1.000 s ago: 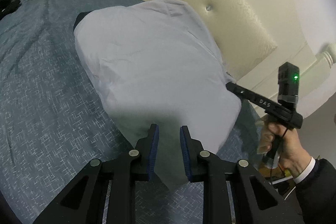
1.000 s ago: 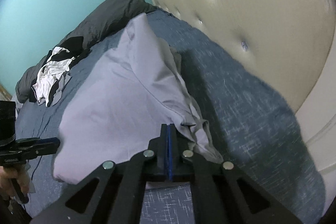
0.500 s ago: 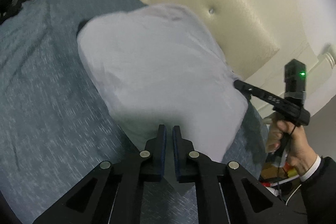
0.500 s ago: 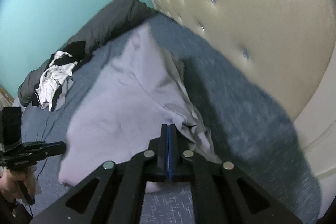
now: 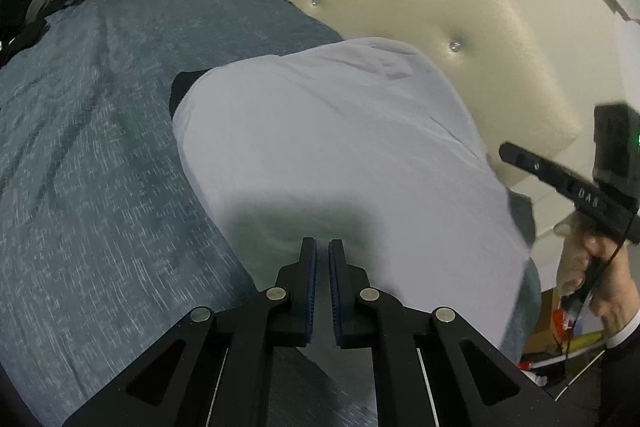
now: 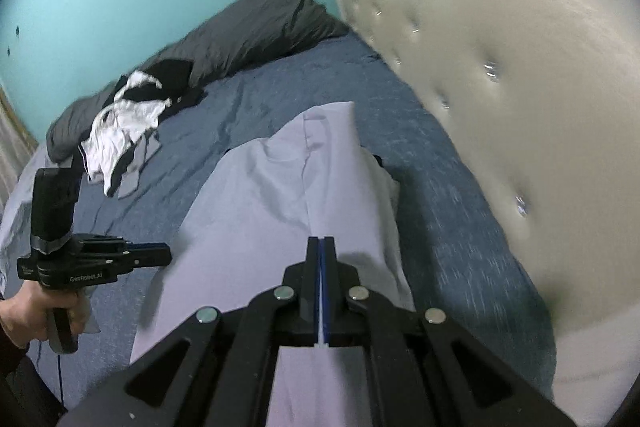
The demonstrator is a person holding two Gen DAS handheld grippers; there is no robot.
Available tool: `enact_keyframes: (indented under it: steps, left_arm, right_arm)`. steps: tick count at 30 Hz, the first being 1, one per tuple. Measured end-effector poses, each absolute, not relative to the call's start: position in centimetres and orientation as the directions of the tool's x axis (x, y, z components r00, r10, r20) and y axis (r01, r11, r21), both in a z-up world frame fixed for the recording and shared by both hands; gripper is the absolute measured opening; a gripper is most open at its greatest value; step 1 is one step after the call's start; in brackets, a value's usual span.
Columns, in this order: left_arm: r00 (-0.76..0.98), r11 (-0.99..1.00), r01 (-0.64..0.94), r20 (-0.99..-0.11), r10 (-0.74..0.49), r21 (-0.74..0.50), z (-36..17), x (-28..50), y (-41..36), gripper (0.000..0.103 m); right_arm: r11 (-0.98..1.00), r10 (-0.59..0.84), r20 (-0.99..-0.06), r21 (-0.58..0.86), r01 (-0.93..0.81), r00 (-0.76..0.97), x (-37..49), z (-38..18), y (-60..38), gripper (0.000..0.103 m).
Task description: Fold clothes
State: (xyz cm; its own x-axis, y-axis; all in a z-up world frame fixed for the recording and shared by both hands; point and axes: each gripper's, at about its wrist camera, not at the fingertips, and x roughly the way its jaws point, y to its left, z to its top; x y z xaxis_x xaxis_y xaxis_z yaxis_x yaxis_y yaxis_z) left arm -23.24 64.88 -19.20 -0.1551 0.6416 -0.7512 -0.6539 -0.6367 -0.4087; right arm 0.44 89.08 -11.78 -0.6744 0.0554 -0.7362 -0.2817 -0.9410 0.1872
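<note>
Looking along the left gripper, its jaws sit nearly together on the near hem of the pale garment, spread beside the bed's headboard edge. From the right gripper, jaws clamp a raised fold; folding looks barely begun, with a crumpled pile waiting.

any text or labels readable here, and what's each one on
"DAS" on the side of the right gripper, seen from the left wrist.
"GenRobot.AI" on the body of the left gripper, seen from the right wrist.
A small label left of that one is too small to read.
</note>
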Motion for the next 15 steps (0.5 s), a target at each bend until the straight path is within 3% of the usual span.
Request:
enact_keyframes:
  steps: [15]
  left_arm:
    - [-0.114,-0.646,-0.636,-0.776,0.621,-0.423,-22.9,-27.2,66.6,0.006]
  right_arm:
    - [-0.928,0.015,-0.862,0.177,-0.328,-0.507,-4.7,-17.8,93.0,0.0]
